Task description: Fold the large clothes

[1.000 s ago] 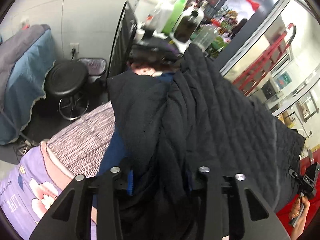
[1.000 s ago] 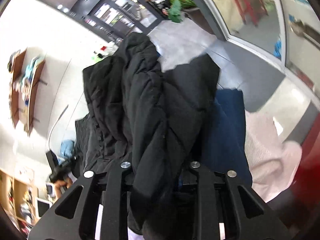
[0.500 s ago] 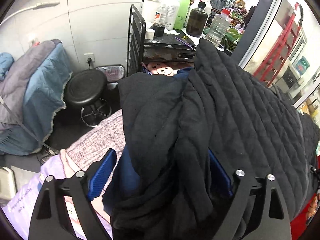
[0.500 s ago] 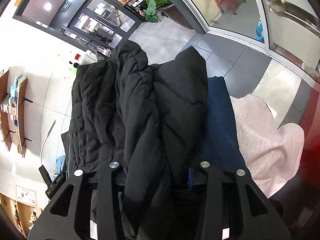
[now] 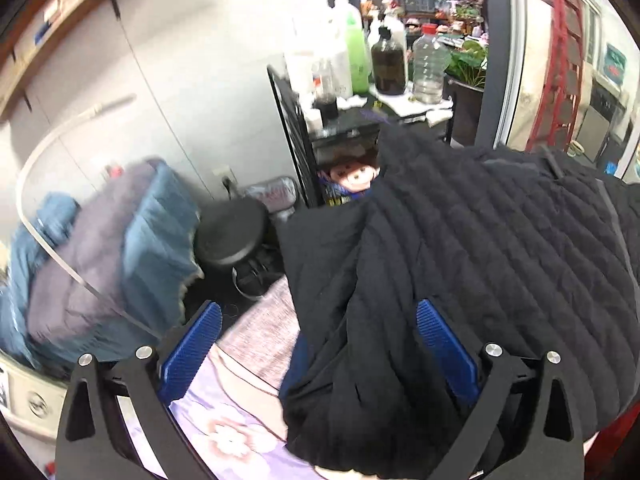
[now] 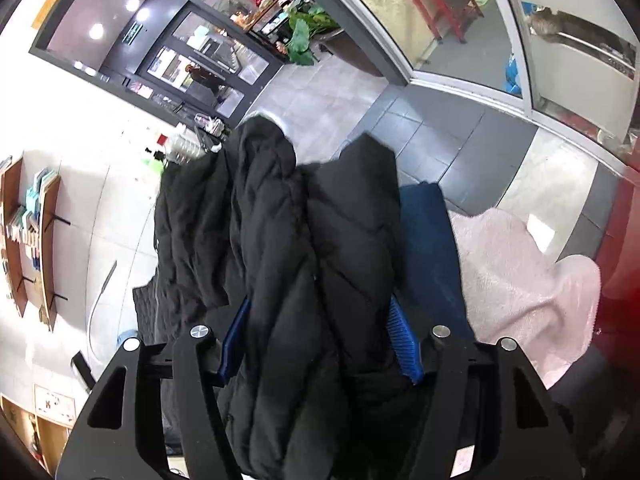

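The left gripper point(image 5: 318, 356) has its jaws spread wide, released, with a fold of the black quilted jacket point(image 5: 480, 264) lying loosely between the blue pads point(image 5: 192, 350). The right gripper point(image 6: 320, 344) jaws stand apart too, the jacket point(image 6: 296, 248) bunched between them; whether they pinch it I cannot tell. The jacket is draped over a navy garment point(image 6: 428, 248) and a pink knit point(image 6: 516, 272). Beyond stand a black stool point(image 5: 232, 236) and a bottle rack point(image 5: 304, 132).
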A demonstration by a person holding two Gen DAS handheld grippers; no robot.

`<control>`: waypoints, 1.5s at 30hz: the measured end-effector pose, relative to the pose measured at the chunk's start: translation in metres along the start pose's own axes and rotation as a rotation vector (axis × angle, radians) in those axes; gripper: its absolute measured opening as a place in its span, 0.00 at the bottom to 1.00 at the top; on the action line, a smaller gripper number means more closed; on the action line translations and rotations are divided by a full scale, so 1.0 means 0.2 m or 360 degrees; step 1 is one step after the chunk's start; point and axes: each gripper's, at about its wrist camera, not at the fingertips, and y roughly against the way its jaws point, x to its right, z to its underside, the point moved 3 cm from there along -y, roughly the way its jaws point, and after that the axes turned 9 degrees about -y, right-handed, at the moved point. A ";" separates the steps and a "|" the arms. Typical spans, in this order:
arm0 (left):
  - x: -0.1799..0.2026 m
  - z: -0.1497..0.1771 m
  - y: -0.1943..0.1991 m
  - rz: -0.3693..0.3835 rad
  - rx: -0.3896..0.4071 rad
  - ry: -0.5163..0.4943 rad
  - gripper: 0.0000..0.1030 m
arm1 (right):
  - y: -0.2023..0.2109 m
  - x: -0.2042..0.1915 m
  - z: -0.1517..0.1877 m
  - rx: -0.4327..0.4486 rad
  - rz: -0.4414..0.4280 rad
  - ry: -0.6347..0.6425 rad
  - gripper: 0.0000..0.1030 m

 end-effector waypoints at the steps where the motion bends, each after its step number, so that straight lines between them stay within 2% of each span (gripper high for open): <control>1: 0.01 -0.01 0.04 -0.0021 0.0024 -0.0042 0.94 | 0.03 -0.01 0.00 0.0018 0.0017 0.0010 0.60; 3: 0.04 -0.02 0.12 -0.0067 0.0049 -0.0114 0.94 | 0.09 -0.06 -0.01 0.0074 0.0045 0.0049 0.61; 4: 0.06 -0.02 0.15 -0.0072 0.0054 -0.0132 0.94 | 0.15 -0.10 -0.01 0.0124 0.0051 0.0093 0.70; 6: 0.09 -0.03 0.23 -0.0052 0.0072 -0.0159 0.94 | 0.24 -0.17 0.00 0.0220 0.0059 0.0172 0.81; 7: 0.11 -0.03 0.26 -0.0033 0.0073 -0.0158 0.94 | 0.29 -0.22 0.01 0.0258 0.0073 0.0220 0.83; 9: 0.14 -0.03 0.32 0.0004 0.0069 -0.0143 0.94 | 0.35 -0.30 0.04 0.0270 0.0081 0.0302 0.85; 12: 0.20 -0.01 0.41 0.0046 0.0049 -0.0114 0.94 | 0.39 -0.43 0.12 0.0210 0.0133 0.0441 0.91; 15: 0.26 0.02 0.47 0.0045 -0.0016 -0.0113 0.94 | 0.40 -0.55 0.24 0.0136 0.0160 0.0593 0.94; 20: 0.33 0.08 0.55 0.0146 -0.0121 -0.0060 0.94 | 0.32 -0.69 0.46 -0.0047 0.0296 0.0802 0.94; 26: 0.46 0.15 0.60 0.0140 -0.0197 -0.0147 0.94 | 0.24 -0.74 0.64 -0.0179 0.0403 0.0927 0.94; 32: 0.55 0.18 0.61 0.0202 -0.0267 -0.0154 0.94 | 0.23 -0.78 0.76 -0.0200 0.0523 0.1126 0.94; 45: 0.64 0.23 0.62 0.0169 -0.0337 -0.0210 0.94 | 0.20 -0.79 0.90 -0.0238 0.0667 0.1315 0.94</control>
